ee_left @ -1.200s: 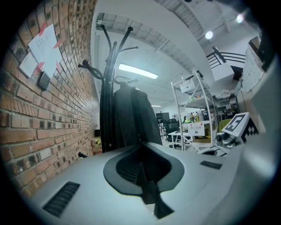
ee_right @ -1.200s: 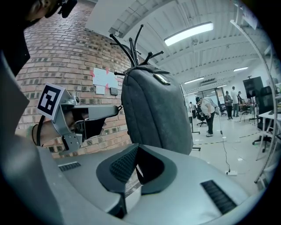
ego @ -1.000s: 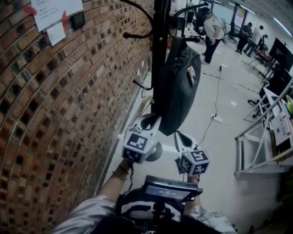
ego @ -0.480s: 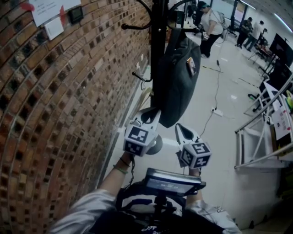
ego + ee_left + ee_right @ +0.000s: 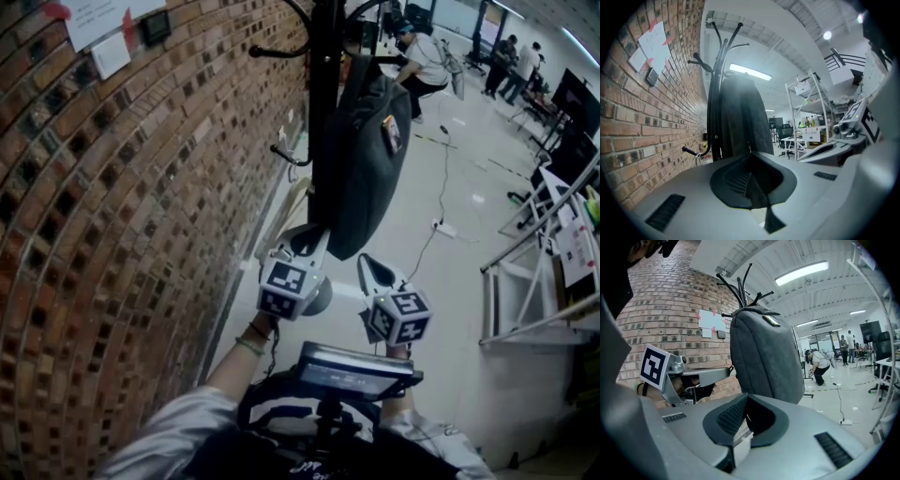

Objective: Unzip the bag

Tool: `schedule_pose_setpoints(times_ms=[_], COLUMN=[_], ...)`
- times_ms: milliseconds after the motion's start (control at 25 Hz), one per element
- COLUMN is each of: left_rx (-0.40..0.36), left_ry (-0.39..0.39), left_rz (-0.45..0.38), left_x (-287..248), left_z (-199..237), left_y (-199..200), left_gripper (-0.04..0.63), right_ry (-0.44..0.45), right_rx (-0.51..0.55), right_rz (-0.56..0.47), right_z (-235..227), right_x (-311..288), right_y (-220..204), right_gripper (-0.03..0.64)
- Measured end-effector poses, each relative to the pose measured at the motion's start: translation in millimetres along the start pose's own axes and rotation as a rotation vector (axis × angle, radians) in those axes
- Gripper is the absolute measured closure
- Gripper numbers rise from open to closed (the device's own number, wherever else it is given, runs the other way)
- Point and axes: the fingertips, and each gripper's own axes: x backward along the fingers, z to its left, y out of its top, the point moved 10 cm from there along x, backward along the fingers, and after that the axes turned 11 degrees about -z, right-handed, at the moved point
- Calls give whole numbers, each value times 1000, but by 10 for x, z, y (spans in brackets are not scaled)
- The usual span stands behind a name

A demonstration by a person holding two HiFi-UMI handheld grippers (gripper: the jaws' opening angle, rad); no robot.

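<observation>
- Keeping both tongs almost where they were a moment ago: left gripper (image 5: pixel 310 236) and right gripper (image 5: pixel 368 263) are staying pinched together, empty.
- Hanging on the coat stand (image 5: pixel 324 103) just above their tips, the grey bag (image 5: pixel 361 159) is waiting; I'm judging unzipping not yet begun.

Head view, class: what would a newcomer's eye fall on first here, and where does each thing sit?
A dark grey bag hangs from a black coat stand at the top centre, beside a curved brick wall on the left. Just below the bag, the left gripper and the right gripper point up toward it, each with its jaws together and holding nothing.
</observation>
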Motion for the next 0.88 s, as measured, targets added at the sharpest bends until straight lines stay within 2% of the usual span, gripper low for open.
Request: schedule_pose_setpoints(times_ms=[200,360,880], left_rx=[15,31,40], left_ry=[7,31,37], left_rz=[10,-23,26], left_x=[-17,-56,-115], left_z=[-27,-36,-82], left_y=[-113,-231,-396], left_gripper=[592,592,592], right_ry=[-2,-3,-9], right_rx=[8,7,-1], right_rz=[-1,-1,22], right_z=[-27,-46,-79], right_x=[-12,-21,-37], right_y=[-22,-34,-74], right_gripper=[627,627,627])
